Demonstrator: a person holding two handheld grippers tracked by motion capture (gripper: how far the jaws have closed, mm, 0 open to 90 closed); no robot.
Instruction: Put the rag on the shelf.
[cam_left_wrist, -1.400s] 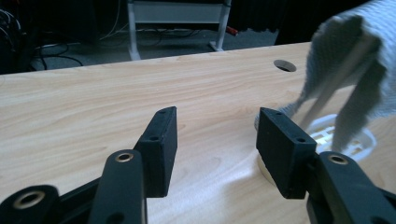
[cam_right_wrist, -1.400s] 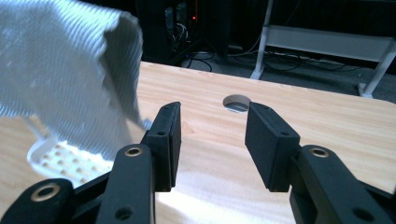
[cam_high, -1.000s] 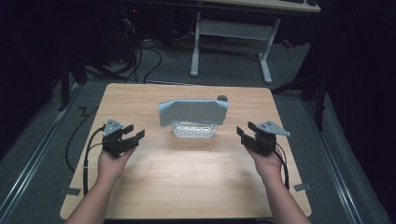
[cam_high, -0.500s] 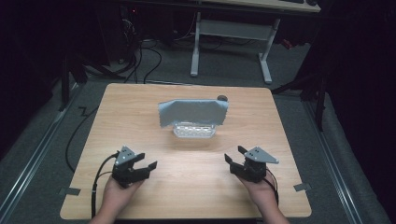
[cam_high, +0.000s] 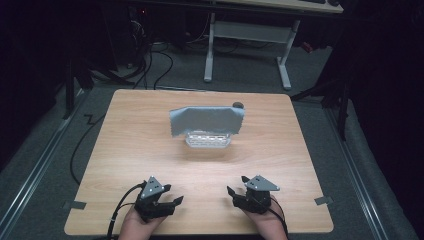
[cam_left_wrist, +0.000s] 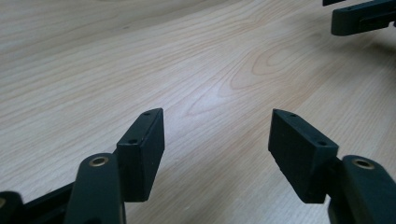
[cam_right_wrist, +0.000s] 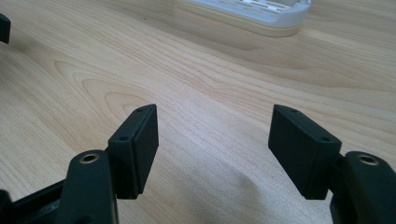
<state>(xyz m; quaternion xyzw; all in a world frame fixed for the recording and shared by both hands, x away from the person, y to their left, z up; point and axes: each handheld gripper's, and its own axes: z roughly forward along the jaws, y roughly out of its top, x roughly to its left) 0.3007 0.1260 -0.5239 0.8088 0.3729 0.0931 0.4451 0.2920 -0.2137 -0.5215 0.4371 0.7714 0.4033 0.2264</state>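
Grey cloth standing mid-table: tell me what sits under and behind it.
Under the grey cloth sits a white slotted tray, partly covered. Behind its right corner pokes a small dark round object, mostly hidden.

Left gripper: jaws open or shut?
Open. The left gripper view shows its two black jaws set wide apart, bare wooden table between them, nothing held.

dark lab: wood table (cam_high: 150, 130), floor cables (cam_high: 150, 60), desk frame (cam_high: 247, 37)
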